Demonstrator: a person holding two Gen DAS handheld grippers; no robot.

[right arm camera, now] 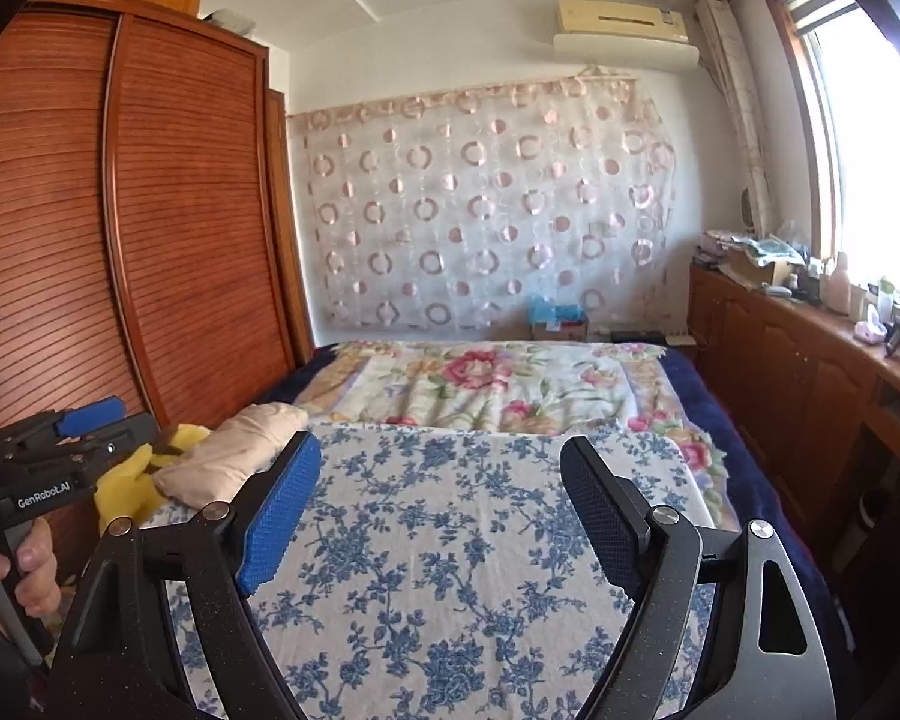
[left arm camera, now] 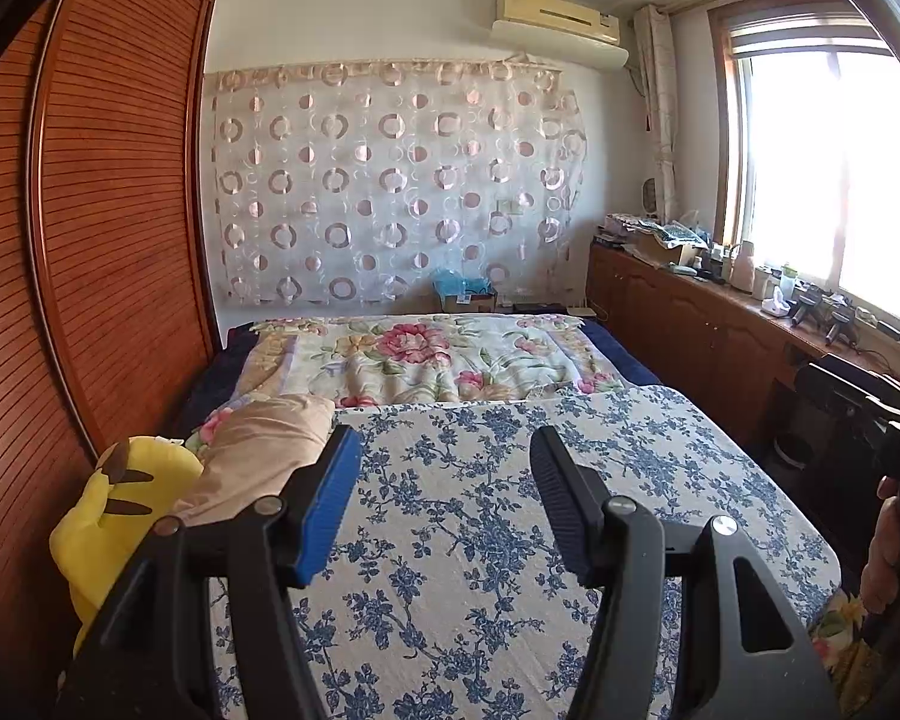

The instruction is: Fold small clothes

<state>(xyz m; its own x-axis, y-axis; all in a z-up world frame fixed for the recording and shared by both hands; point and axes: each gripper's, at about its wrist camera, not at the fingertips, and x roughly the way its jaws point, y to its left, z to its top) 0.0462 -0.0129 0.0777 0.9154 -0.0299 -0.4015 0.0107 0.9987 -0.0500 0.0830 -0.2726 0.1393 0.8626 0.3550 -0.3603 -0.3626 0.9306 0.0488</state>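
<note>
My left gripper (left arm camera: 444, 438) is open and empty, held above a blue-flowered white cloth (left arm camera: 480, 510) spread flat on the bed. My right gripper (right arm camera: 441, 450) is open and empty above the same cloth (right arm camera: 450, 540). The right gripper shows at the right edge of the left wrist view (left arm camera: 870, 414), and the left gripper at the left edge of the right wrist view (right arm camera: 72, 426). A beige folded item (left arm camera: 258, 450) lies at the cloth's far left corner; it also shows in the right wrist view (right arm camera: 234, 459). No small garment is visible between the jaws.
A yellow plush toy (left arm camera: 114, 504) lies left of the beige item. A pink-flowered quilt (left arm camera: 426, 360) covers the far half of the bed. A wooden wardrobe (left arm camera: 90, 210) stands on the left. A cluttered wooden cabinet (left arm camera: 720, 312) runs under the window on the right.
</note>
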